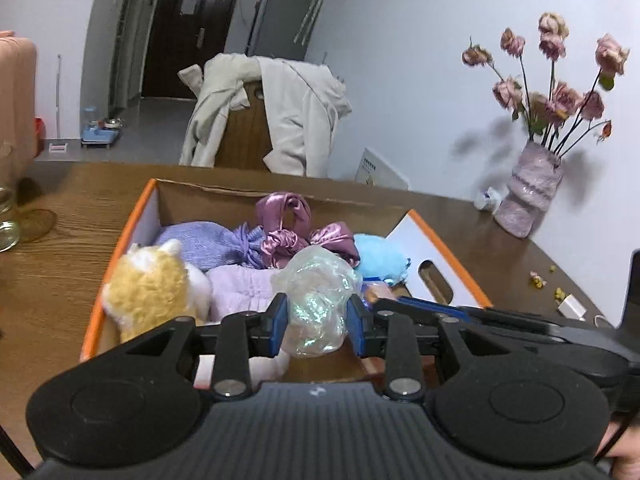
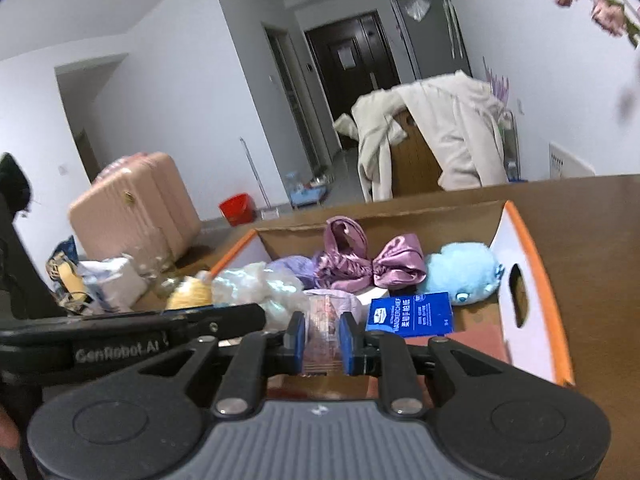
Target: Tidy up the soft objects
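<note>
I'm looking down into a cardboard box (image 1: 148,216) with orange edges and a cut-out handle, sitting on a wood-grain table (image 1: 72,200). It's packed with soft stuff: a fluffy tan-and-white plush (image 1: 154,284), a knit lilac pouch (image 1: 204,242) bunched at the neck, shiny mauve satin scrunchies (image 1: 296,228) all gathered and wrinkly, a fuzzy blue plush (image 1: 380,258), and a flat blue packet (image 2: 412,314) with printed text.

My left gripper (image 1: 318,316) is clamping a crinkly clear bag (image 1: 316,300) with a pearly sheen; the blue pads are pressing into both sides of it, and it's bulging up over the box's near end.

My right gripper (image 2: 322,340) is squeezing a small clear-wrapped pack (image 2: 322,332), pinkish inside, jaws nearly together on it. It's also over the box, just beside the blue packet.

Off to the side, there's a ribbed pink suitcase (image 2: 132,204), a pale coat (image 1: 288,112) draped over a chair, and dried roses in a lumpy lilac vase (image 1: 530,188).
</note>
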Motion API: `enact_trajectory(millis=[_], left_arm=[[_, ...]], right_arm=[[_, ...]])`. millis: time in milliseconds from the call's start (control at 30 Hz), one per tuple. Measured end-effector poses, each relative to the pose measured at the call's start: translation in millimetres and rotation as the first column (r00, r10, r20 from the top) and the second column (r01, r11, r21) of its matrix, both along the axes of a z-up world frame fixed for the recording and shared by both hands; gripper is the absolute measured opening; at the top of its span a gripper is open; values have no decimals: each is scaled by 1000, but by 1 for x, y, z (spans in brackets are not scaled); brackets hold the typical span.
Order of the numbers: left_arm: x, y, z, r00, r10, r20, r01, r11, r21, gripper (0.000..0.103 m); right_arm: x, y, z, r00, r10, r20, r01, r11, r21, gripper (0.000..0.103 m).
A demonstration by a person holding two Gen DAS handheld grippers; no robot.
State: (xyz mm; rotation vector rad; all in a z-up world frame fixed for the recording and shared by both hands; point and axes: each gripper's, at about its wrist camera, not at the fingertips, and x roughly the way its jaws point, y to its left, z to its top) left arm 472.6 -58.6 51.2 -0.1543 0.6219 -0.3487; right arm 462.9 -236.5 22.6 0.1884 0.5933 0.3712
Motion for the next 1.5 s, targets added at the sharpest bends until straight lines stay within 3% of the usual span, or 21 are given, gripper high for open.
enact_trajectory(millis=[133, 167, 233, 300, 367, 567, 667, 800, 867, 967, 1100, 1200, 1300, 1500], left_arm=[[9, 4, -12, 1000, 2, -30, -2, 1000, 2, 40], [10, 6, -13, 999, 2, -35, -2, 1000, 3, 44], [9, 10, -14, 999, 11, -33, -11, 1000, 3, 52], [7, 13, -11, 1000, 20, -24, -20, 1000, 2, 68], [2, 16, -7, 1000, 23, -4, -23, 1000, -2, 77], [-18, 14, 17, 999, 12, 40, -13, 1000, 15, 77], [-31, 15, 31, 997, 13, 73, -14, 1000, 17, 81], [-50, 20, 49, 993, 22, 112, -27, 999, 44, 84], [-58, 24, 56, 990, 47, 132, -57, 996, 75, 84], [-75, 31, 65, 977, 95, 191, -114, 989, 90, 84], [-101, 38, 76, 949, 127, 288, -159, 983, 89, 97], [-119, 41, 81, 923, 136, 360, -181, 979, 94, 100], [-132, 42, 84, 913, 136, 384, -191, 975, 111, 101], [-158, 51, 89, 899, 153, 410, -203, 976, 80, 101]], right_arm=[[14, -2, -14, 999, -15, -41, 15, 1000, -1, 25], [14, -3, -17, 998, -21, -52, 21, 1000, -1, 29], [15, -8, -19, 997, -48, -64, 48, 999, 2, 49], [16, -12, -18, 996, -55, -71, 56, 998, 14, 58], [13, -16, -14, 997, -52, -59, 54, 998, 25, 58], [-11, -21, 13, 997, -78, -3, 78, 997, -2, 62], [-26, -25, 30, 995, -98, 30, 99, 994, -38, 67], [-42, -31, 49, 991, -124, 47, 129, 986, -110, 83], [-50, -33, 56, 989, -136, 53, 142, 979, -144, 83], [-66, -37, 67, 986, -146, 81, 157, 975, -155, 84], [-95, -38, 79, 971, -156, 183, 183, 974, -137, 96], [-113, -37, 84, 954, -162, 254, 202, 970, -137, 97], [-128, -38, 85, 936, -193, 295, 237, 964, -122, 102], [-152, -31, 87, 932, -185, 312, 235, 963, -133, 102]])
